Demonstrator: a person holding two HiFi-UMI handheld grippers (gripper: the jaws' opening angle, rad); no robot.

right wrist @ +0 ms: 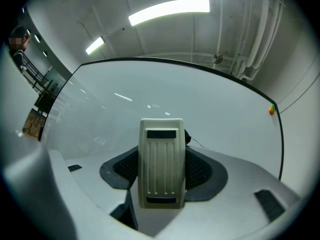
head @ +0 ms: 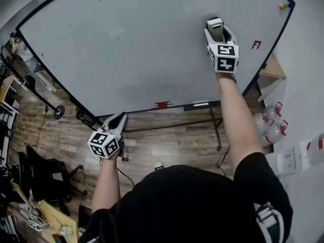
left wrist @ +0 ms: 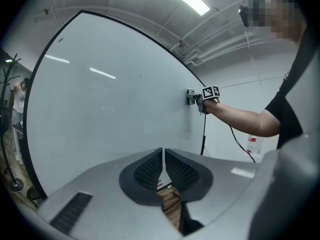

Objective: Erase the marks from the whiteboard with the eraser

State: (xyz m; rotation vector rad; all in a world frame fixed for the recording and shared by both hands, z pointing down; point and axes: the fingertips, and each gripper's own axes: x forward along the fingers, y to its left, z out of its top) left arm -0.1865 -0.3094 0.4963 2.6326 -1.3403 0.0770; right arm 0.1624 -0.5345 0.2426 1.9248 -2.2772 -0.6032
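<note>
The right gripper point(head: 216, 33) is clamped on the eraser point(head: 214, 24), its 2 jaws pressing the pale ribbed block from either side. The eraser's face lies against the whiteboard point(head: 126, 44), in the upper right part of the board. A small red mark point(head: 256, 44) sits on the board to the right of the eraser, apart from it, near the board's right edge. The rest of the board looks clean apart from faint smudges. 3 small magnets point(head: 285, 6), orange, green and blue, cluster at the top right corner.

The left gripper point(head: 117, 119) hangs low by the board's bottom edge, jaws drawn nearly together with only a thin slit and nothing between them.

The tray point(head: 179, 107) along the bottom edge holds 2 things: a red item point(head: 163, 105) and a dark marker point(head: 201, 105), near each other but not touching. Clear bottles point(head: 273, 119) with red caps stand on the floor right of the board; I cannot tell what is in them.
</note>
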